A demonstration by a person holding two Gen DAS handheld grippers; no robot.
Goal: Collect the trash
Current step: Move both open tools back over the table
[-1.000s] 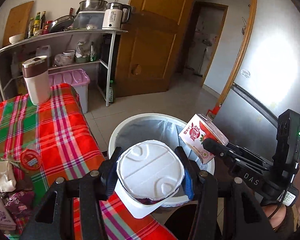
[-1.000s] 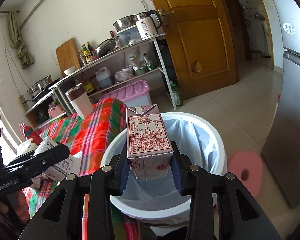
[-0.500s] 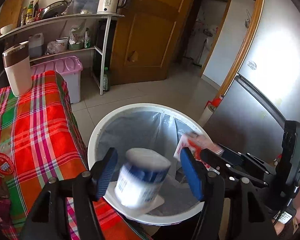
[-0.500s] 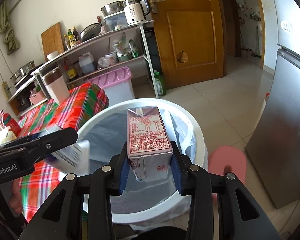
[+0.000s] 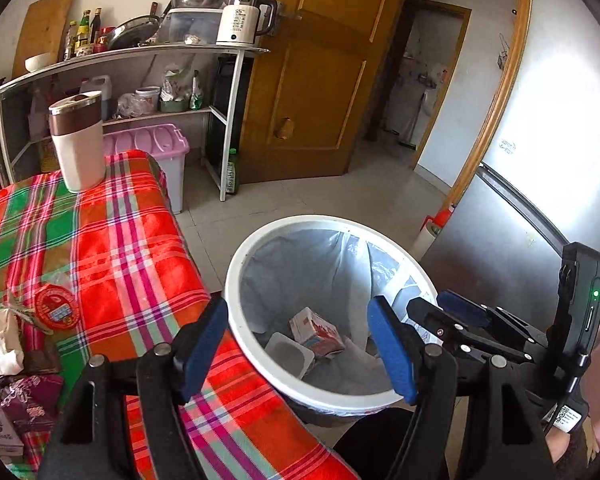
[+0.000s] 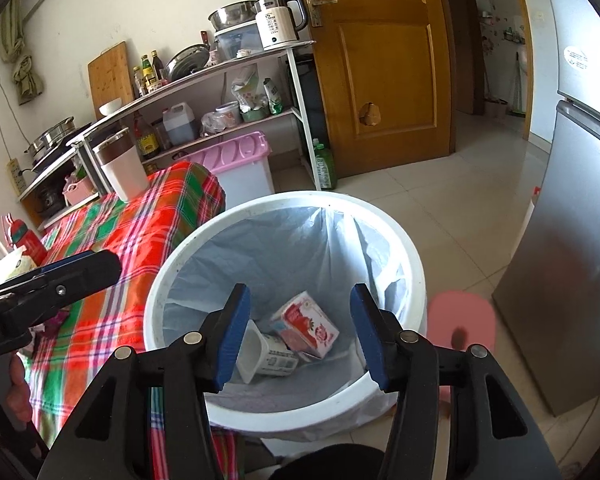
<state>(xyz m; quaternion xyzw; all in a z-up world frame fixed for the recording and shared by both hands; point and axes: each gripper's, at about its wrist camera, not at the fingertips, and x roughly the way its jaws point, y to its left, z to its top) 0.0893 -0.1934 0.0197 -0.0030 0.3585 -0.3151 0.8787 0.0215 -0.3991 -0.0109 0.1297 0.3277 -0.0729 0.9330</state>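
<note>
Both drops look done, time to head back for more.

Your left hand-held gripper (image 5: 296, 344) and right hand-held gripper (image 6: 298, 330) are both spread wide and empty over the trash bin (image 6: 412, 264); the carton (image 6: 306, 326) and yogurt cup (image 6: 266, 354) lie at the bottom. Next I'd swing left to the wrappers (image 5: 4, 344) on the desk (image 5: 112, 240).

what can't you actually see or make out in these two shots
- Yogurt cup, right wrist view: one side hidden behind the right gripper finger; label print too small to read.
- Milk carton, left wrist view: print too small to read.
- Trash bin: its base is hidden by the tablecloth and the left gripper.
- Wrappers at the left edge, left wrist view: cut off by the frame.
</note>
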